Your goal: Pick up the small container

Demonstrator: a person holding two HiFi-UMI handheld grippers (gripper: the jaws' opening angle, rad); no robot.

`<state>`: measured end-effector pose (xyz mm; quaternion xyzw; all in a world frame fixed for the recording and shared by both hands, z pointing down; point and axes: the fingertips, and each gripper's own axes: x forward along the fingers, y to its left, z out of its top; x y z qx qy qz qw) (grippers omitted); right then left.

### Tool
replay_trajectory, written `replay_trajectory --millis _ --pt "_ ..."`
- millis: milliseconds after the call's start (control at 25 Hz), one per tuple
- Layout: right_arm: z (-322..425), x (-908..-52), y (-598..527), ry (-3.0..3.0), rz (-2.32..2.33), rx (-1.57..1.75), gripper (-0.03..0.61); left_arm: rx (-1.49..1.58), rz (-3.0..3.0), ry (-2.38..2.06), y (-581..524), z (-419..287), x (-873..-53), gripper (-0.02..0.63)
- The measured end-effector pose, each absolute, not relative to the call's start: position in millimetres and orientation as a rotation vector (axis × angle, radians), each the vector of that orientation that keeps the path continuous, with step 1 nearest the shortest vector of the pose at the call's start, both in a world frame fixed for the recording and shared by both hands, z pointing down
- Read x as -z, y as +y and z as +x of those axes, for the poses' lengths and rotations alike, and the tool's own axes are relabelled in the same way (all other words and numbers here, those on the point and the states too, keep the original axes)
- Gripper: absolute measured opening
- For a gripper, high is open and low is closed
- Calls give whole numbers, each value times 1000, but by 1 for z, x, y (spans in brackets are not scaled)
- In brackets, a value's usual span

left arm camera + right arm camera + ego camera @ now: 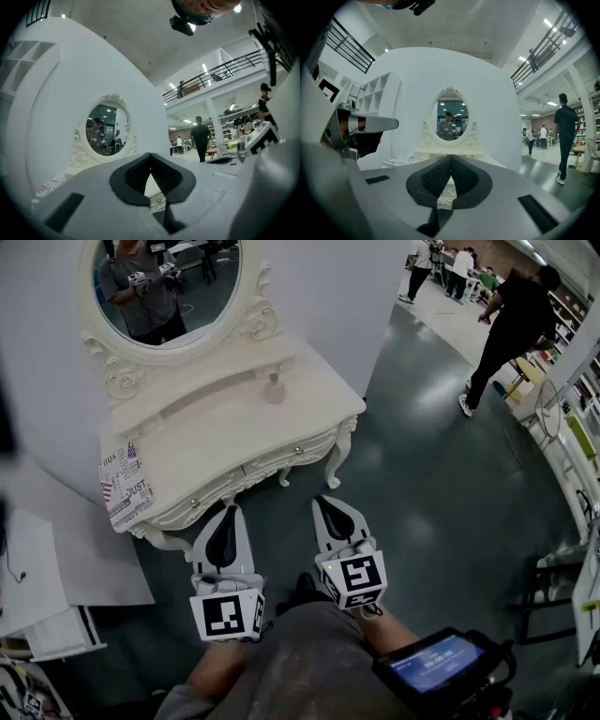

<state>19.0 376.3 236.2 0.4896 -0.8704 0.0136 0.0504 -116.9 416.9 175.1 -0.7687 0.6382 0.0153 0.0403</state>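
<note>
Container (274,388) is untouched: a small pink thing standing upright at the back of the tabletop (234,442), just below the mirror (169,287) frame. Nothing is lifted yet, so the whole pick is ahead: approach, open, close on it, lift. Papers (124,486) lie at the tabletop's left end, well apart from the container and not in the way. Both tongs are short of the table, off its front edge, held low in front of the person and pointing roughly at it. Left tongs (228,514): shut, pads pressed together, nothing between them. Right tongs (327,502): same, closed and empty. They sit side by side, near each other, at about the same height. The right one looks better lined up with the container, so my guess is it makes the reach. Either way the pads have to open first.
</note>
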Motion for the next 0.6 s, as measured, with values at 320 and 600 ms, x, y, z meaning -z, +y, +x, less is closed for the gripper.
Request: replay_trajectory --millis 320,600 --pt "21 -244 351 -2695 1467 -103 15 -20 -2372 1959 391 -109 -184 14" --pt "31 -254 300 -2685 1448 -172 15 4 -2365 1978 343 -99 -184 14"
